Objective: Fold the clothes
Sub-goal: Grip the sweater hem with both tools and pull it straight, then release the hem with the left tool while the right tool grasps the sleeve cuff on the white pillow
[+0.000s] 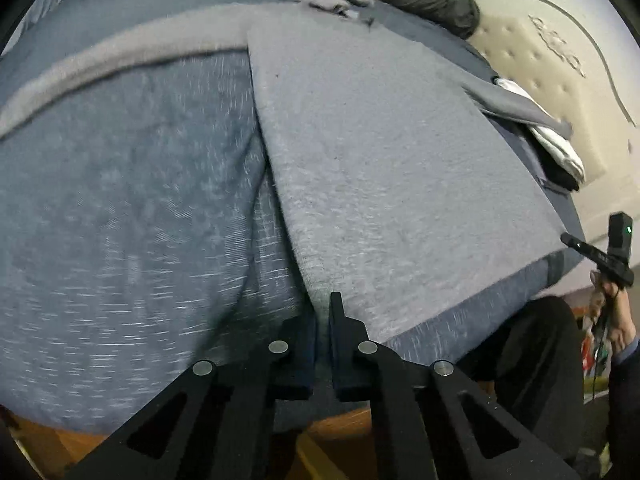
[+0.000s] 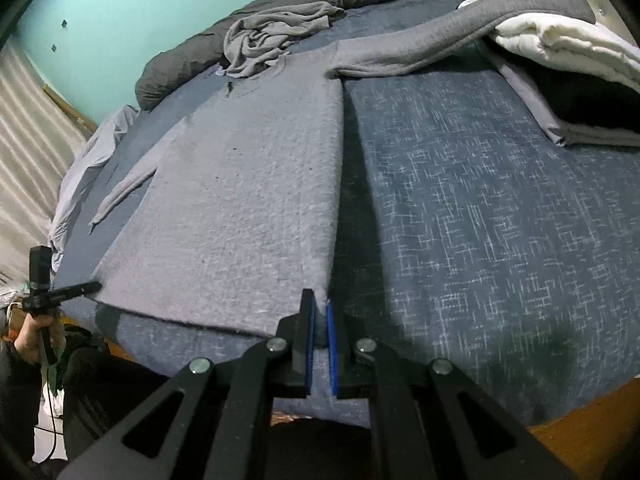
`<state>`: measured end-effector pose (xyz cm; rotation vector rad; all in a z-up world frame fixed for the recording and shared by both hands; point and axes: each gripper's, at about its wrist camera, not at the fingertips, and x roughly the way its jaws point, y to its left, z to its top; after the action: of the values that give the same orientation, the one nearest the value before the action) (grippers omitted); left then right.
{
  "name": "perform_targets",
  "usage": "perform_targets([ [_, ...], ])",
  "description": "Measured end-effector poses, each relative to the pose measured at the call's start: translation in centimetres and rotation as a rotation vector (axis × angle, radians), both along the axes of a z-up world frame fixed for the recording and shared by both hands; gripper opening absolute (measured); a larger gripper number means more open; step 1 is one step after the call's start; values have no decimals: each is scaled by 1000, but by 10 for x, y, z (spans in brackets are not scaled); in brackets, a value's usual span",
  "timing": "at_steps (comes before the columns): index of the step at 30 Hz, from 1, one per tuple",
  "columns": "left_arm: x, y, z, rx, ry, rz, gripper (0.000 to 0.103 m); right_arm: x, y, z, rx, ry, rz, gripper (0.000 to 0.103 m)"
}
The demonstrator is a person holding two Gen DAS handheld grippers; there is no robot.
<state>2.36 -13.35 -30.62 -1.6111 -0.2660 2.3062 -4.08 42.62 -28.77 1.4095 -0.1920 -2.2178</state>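
A grey long-sleeved sweater [image 1: 380, 140] [image 2: 240, 200] lies flat on the blue patterned bed cover [image 2: 480, 220], hem toward me. Its one sleeve [image 1: 120, 60] stretches out to the left. The other sleeve [image 2: 440, 40] drapes over a folded pile at the right. My left gripper [image 1: 323, 320] is shut on the hem's left corner. My right gripper [image 2: 320, 320] has its blue pads [image 2: 308, 340] shut on the hem's right corner, with grey cloth showing between them. Each gripper also appears at the edge of the other view, tip at its own corner.
A crumpled grey garment [image 2: 272, 32] and a dark duvet roll [image 2: 180, 64] lie beyond the collar. Folded white and black laundry [image 2: 560, 60] sits at the right by the tufted headboard [image 1: 540, 60]. The wooden bed frame [image 2: 580, 432] and a person's dark trousers [image 1: 540, 340] are below the hem.
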Motion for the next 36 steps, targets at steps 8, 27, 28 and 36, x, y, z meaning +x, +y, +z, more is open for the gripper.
perform_targets([
  [8,2,-28,-26,-13,-67,15,5,11,-13,-36,35,-58,28,5],
  [27,-39,-52,5,-48,34,126,50,-37,58,21,-100,49,-158,33],
  [28,-42,-50,10,-45,46,134,51,-47,66,30,-109,72,-180,33],
  [36,-97,-7,23,14,169,258,63,-129,128,95,-166,230,-384,53],
])
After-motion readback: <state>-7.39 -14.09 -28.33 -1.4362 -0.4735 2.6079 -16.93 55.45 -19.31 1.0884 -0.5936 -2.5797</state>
